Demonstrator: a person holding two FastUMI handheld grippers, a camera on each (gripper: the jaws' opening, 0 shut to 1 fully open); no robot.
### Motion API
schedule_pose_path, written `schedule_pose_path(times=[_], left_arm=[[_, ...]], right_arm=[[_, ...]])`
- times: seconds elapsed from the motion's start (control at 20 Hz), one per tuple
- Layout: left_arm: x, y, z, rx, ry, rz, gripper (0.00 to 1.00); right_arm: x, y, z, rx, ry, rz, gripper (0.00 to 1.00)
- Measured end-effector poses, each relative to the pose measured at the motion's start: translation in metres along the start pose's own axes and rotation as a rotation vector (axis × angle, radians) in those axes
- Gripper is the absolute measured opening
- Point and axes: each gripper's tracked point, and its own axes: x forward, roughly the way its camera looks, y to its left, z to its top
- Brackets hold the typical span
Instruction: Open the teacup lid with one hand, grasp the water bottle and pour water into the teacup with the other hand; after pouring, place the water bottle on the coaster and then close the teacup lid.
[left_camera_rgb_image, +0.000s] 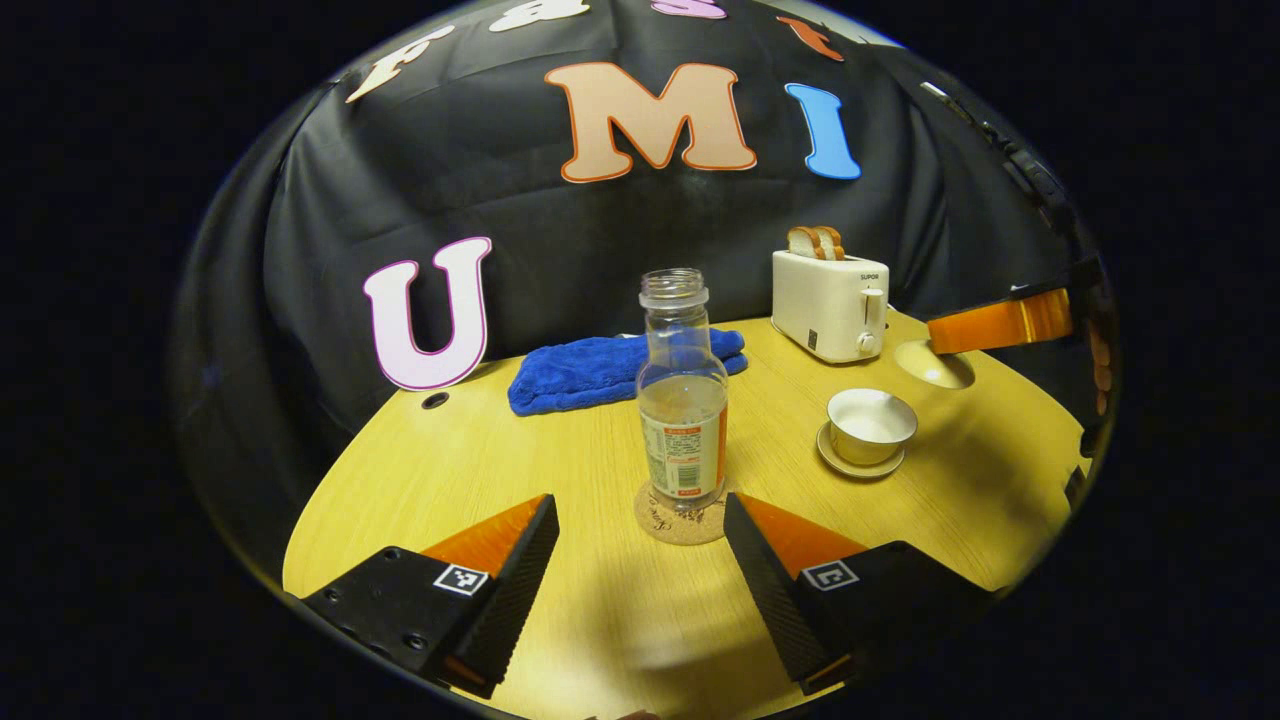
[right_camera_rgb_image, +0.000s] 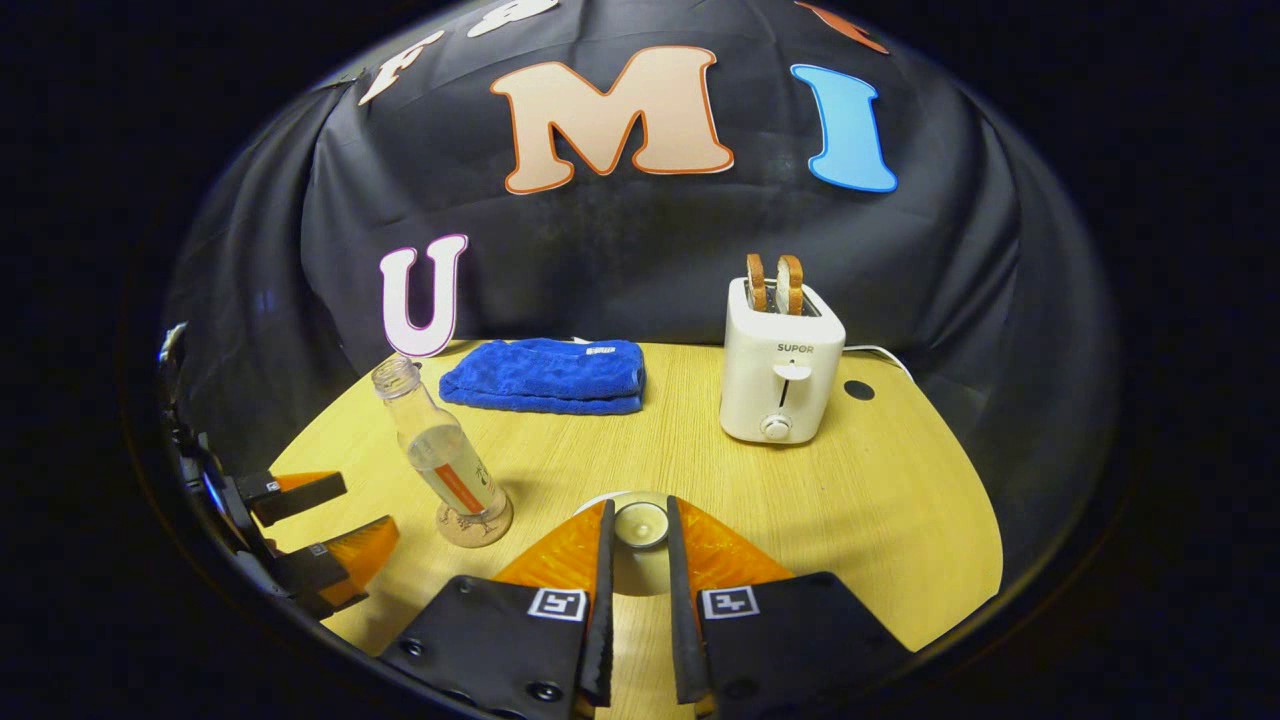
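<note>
1. Left claw (left_camera_rgb_image: 640, 545), bottom centre of the left gripper view, gapes wide around bare wooden desk (left_camera_rgb_image: 560, 620).
2. Clear plastic water bottle (left_camera_rgb_image: 683, 400) stands on the round cork coaster (left_camera_rgb_image: 665, 522) just beyond.
3. Right claw (right_camera_rgb_image: 638, 545) pinches the white teacup lid (right_camera_rgb_image: 640, 523) narrowly.
4. Uncovered white teacup (left_camera_rgb_image: 870, 420) sits mid-right.

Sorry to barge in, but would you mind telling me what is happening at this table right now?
A person works two handheld grippers over a wooden table. The water bottle stands uncapped on the coaster, partly filled, with the left gripper open and apart from it. The right gripper is shut on the teacup lid, holding it away from the open teacup on its saucer. Closing the teacup looks like what remains.
</note>
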Motion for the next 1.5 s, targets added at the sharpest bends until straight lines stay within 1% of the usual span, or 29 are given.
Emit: schedule_pose_path(times=[0.05,0.1,0.15,0.2,0.4,0.45,0.5,0.55,0.6,0.65,0.75,0.8,1.0,1.05,1.1,1.3,1.35,1.45,1.5], left_arm=[[-0.004,0.004,0.000,-0.001,0.001,0.010,0.97],[-0.009,0.007,0.000,0.000,0.001,0.022,0.97],[-0.012,0.010,0.001,0.001,0.001,0.032,0.97],[-0.016,0.012,0.002,0.002,-0.003,0.040,0.97],[-0.028,0.019,0.007,0.006,-0.011,0.067,0.97],[-0.031,0.021,0.008,0.009,-0.014,0.073,0.97],[-0.033,0.023,0.010,0.011,-0.019,0.079,0.97],[-0.035,0.024,0.012,0.011,-0.027,0.084,0.97],[-0.038,0.026,0.013,0.007,-0.032,0.092,0.97],[-0.040,0.027,0.014,0.000,-0.037,0.096,0.97],[-0.044,0.030,0.015,-0.007,-0.041,0.106,0.97],[-0.045,0.032,0.014,-0.006,-0.040,0.111,0.97],[-0.049,0.038,0.016,-0.009,-0.045,0.121,0.97],[-0.049,0.040,0.016,-0.012,-0.047,0.122,0.97],[-0.050,0.041,0.017,-0.014,-0.046,0.122,0.97],[-0.052,0.045,0.029,-0.023,-0.068,0.123,0.97],[-0.052,0.046,0.032,-0.023,-0.073,0.123,0.97],[-0.051,0.047,0.038,-0.016,-0.080,0.121,0.97],[-0.051,0.046,0.042,-0.016,-0.085,0.117,0.97]], right_arm=[[0.004,0.000,0.000,0.003,-0.002,0.001,0.28],[0.009,-0.001,0.000,0.007,-0.003,0.001,0.31],[0.015,-0.002,0.001,0.008,-0.005,0.000,0.31],[0.020,-0.002,0.001,0.007,-0.006,-0.001,0.28],[0.037,-0.002,-0.003,-0.001,-0.001,0.004,0.28],[0.040,0.002,-0.004,-0.005,-0.002,0.015,0.25],[0.044,0.004,-0.005,-0.014,-0.009,0.019,0.28],[0.048,0.006,-0.006,-0.028,-0.012,0.026,0.25],[0.049,0.008,-0.010,-0.039,-0.008,0.032,0.25],[0.052,0.010,-0.014,-0.049,-0.004,0.038,0.28],[0.056,0.014,-0.021,-0.059,0.010,0.043,0.28],[0.058,0.017,-0.025,-0.057,0.017,0.048,0.25],[0.062,0.019,-0.034,-0.071,0.033,0.045,0.25],[0.062,0.019,-0.038,-0.073,0.040,0.042,0.31],[0.062,0.019,-0.041,-0.075,0.044,0.040,0.25],[0.062,0.018,-0.042,-0.093,0.030,0.030,0.25],[0.061,0.019,-0.043,-0.094,0.032,0.029,0.28],[0.061,0.019,-0.044,-0.094,0.033,0.027,0.27],[0.061,0.019,-0.044,-0.090,0.037,0.027,0.29]])
